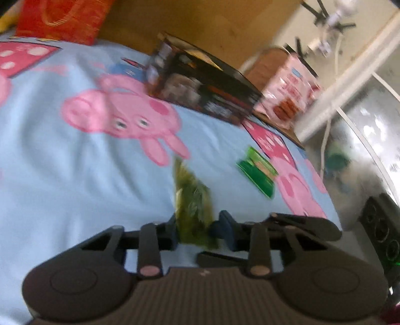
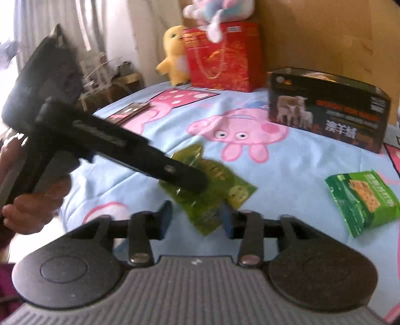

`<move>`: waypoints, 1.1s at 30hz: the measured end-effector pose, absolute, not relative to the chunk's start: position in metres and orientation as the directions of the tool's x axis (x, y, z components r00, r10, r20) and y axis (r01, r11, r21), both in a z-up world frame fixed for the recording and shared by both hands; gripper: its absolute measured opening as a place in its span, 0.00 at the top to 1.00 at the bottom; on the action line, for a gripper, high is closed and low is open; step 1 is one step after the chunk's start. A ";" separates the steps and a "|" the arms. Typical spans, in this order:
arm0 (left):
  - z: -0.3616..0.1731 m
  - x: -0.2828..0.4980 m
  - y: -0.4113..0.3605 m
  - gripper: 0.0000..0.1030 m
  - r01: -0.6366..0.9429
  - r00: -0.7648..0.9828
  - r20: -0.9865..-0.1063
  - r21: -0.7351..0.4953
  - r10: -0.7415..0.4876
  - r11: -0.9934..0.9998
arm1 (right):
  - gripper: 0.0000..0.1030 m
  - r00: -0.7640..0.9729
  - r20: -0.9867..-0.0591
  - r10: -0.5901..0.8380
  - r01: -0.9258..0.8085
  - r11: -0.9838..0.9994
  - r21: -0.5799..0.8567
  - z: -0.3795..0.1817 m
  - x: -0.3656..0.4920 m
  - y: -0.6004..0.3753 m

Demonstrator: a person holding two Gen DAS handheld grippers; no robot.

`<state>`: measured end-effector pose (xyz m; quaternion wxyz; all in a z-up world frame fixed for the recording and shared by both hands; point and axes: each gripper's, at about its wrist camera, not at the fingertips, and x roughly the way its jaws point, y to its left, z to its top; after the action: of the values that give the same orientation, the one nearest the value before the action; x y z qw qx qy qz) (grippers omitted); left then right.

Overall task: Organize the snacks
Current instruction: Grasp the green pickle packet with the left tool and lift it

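Note:
An olive-green snack packet (image 1: 193,200) (image 2: 212,185) sits between my left gripper's (image 1: 198,228) blue fingers, held edge-on above the bedsheet; the jaws look closed on it. In the right wrist view the left gripper (image 2: 185,178) reaches in from the left onto that packet. My right gripper (image 2: 196,221) is open, its fingers either side of the packet's near corner, not touching it. A bright green cracker packet (image 1: 258,172) (image 2: 362,203) lies flat on the sheet to the right. A black open-topped box (image 1: 202,87) (image 2: 327,108) stands at the back.
A blue cartoon-pig bedsheet (image 1: 75,175) (image 2: 287,175) covers the bed. A red gift bag (image 2: 222,55) (image 1: 60,20) and a yellow plush (image 2: 173,55) stand at the headboard. A pink snack box (image 1: 287,92) sits beyond the black box. A dark flat packet (image 2: 132,110) lies far left.

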<state>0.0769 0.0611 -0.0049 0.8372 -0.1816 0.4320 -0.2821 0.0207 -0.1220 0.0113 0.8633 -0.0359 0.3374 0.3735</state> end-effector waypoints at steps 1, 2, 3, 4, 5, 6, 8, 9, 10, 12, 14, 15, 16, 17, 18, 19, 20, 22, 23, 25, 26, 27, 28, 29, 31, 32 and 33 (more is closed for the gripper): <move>-0.006 0.077 0.055 0.77 0.326 0.453 -0.617 -0.557 -0.643 0.764 | 0.68 0.491 -0.611 0.621 -0.666 0.720 0.196 0.012 0.019 -0.126; -0.007 0.077 0.051 0.83 0.334 0.433 -0.608 -0.578 -0.666 0.745 | 0.68 0.499 -0.613 0.613 -0.656 0.729 0.196 0.012 0.017 -0.133; -0.008 0.079 0.045 0.84 0.343 0.403 -0.597 -0.604 -0.693 0.720 | 0.68 0.503 -0.610 0.612 -0.647 0.735 0.204 0.012 0.015 -0.140; -0.011 0.080 0.038 0.84 0.346 0.382 -0.602 -0.610 -0.701 0.712 | 0.68 0.509 -0.604 0.613 -0.632 0.743 0.221 0.011 0.013 -0.148; -0.013 0.081 0.031 0.85 0.354 0.364 -0.606 -0.613 -0.708 0.706 | 0.68 0.524 -0.601 0.604 -0.611 0.758 0.229 0.011 0.010 -0.158; -0.013 0.081 0.024 0.86 0.369 0.355 -0.611 -0.604 -0.708 0.706 | 0.68 0.533 -0.597 0.599 -0.595 0.767 0.238 0.012 0.007 -0.166; -0.011 0.082 0.016 0.87 0.396 0.354 -0.616 -0.583 -0.704 0.709 | 0.67 0.560 -0.589 0.583 -0.554 0.792 0.258 0.013 0.001 -0.185; -0.011 0.084 0.014 0.87 0.397 0.345 -0.610 -0.594 -0.713 0.700 | 0.67 0.572 -0.587 0.573 -0.536 0.803 0.261 0.013 -0.002 -0.192; -0.011 0.086 0.015 0.87 0.392 0.333 -0.596 -0.617 -0.730 0.683 | 0.66 0.579 -0.585 0.568 -0.528 0.808 0.262 0.013 -0.003 -0.196; -0.014 0.090 0.019 0.87 0.370 0.302 -0.564 -0.673 -0.768 0.640 | 0.64 0.584 -0.580 0.568 -0.521 0.810 0.269 0.012 -0.005 -0.201; -0.016 0.093 0.024 0.87 0.346 0.291 -0.533 -0.716 -0.795 0.607 | 0.63 0.582 -0.574 0.576 -0.524 0.805 0.277 0.011 -0.005 -0.202; -0.017 0.093 0.028 0.87 0.334 0.288 -0.515 -0.737 -0.808 0.588 | 0.57 0.571 -0.565 0.596 -0.528 0.793 0.303 0.010 -0.003 -0.203; -0.018 0.092 0.031 0.87 0.323 0.286 -0.496 -0.755 -0.820 0.570 | 0.55 0.558 -0.552 0.620 -0.530 0.778 0.338 0.009 -0.001 -0.206; -0.018 0.093 0.033 0.87 0.313 0.283 -0.477 -0.774 -0.832 0.550 | 0.54 0.543 -0.539 0.644 -0.528 0.761 0.377 0.008 0.002 -0.209; -0.018 0.092 0.037 0.87 0.307 0.280 -0.453 -0.793 -0.846 0.526 | 0.54 0.527 -0.523 0.670 -0.526 0.741 0.419 0.006 0.006 -0.211; -0.016 0.091 0.040 0.87 0.308 0.282 -0.435 -0.803 -0.855 0.510 | 0.54 0.512 -0.504 0.695 -0.525 0.718 0.457 0.005 0.009 -0.213; -0.014 0.089 0.043 0.87 0.315 0.284 -0.417 -0.810 -0.863 0.495 | 0.51 0.494 -0.484 0.723 -0.520 0.691 0.501 0.003 0.011 -0.217; -0.009 0.086 0.048 0.86 0.343 0.291 -0.392 -0.809 -0.873 0.477 | 0.50 0.444 -0.433 0.785 -0.489 0.617 0.617 -0.002 0.019 -0.228; -0.006 0.084 0.049 0.85 0.355 0.294 -0.385 -0.806 -0.875 0.474 | 0.49 0.425 -0.399 0.812 -0.461 0.574 0.677 -0.006 0.022 -0.235; -0.003 0.082 0.050 0.85 0.378 0.292 -0.376 -0.799 -0.879 0.467 | 0.48 0.412 -0.324 0.852 -0.380 0.484 0.789 -0.015 0.028 -0.254; -0.002 0.080 0.051 0.85 0.393 0.291 -0.373 -0.793 -0.881 0.465 | 0.47 0.417 -0.280 0.865 -0.341 0.434 0.834 -0.019 0.030 -0.264; 0.000 0.078 0.051 0.85 0.411 0.283 -0.369 -0.788 -0.885 0.460 | 0.45 0.422 -0.240 0.874 -0.310 0.388 0.868 -0.022 0.031 -0.272; 0.001 0.077 0.050 0.85 0.423 0.273 -0.365 -0.786 -0.890 0.452 | 0.45 0.440 -0.211 0.873 -0.276 0.355 0.893 -0.024 0.033 -0.280; 0.002 0.076 0.048 0.85 0.440 0.259 -0.359 -0.783 -0.897 0.440 | 0.45 0.452 -0.203 0.868 -0.255 0.344 0.904 -0.024 0.034 -0.283; 0.004 0.073 0.042 0.85 0.470 0.235 -0.355 -0.773 -0.905 0.425 | 0.45 0.461 -0.220 0.860 -0.229 0.354 0.907 -0.021 0.038 -0.282; 0.004 0.072 0.038 0.85 0.483 0.226 -0.356 -0.768 -0.907 0.421 | 0.45 0.453 -0.231 0.861 -0.225 0.361 0.905 -0.020 0.041 -0.278; 0.005 0.070 0.035 0.85 0.491 0.220 -0.359 -0.763 -0.907 0.421 | 0.46 0.439 -0.238 0.866 -0.221 0.361 0.906 -0.020 0.043 -0.272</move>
<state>0.0704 0.0345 0.0048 0.7379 -0.2557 0.4071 -0.4736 0.0435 -0.2724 -0.0195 0.7333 0.4266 0.3779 0.3708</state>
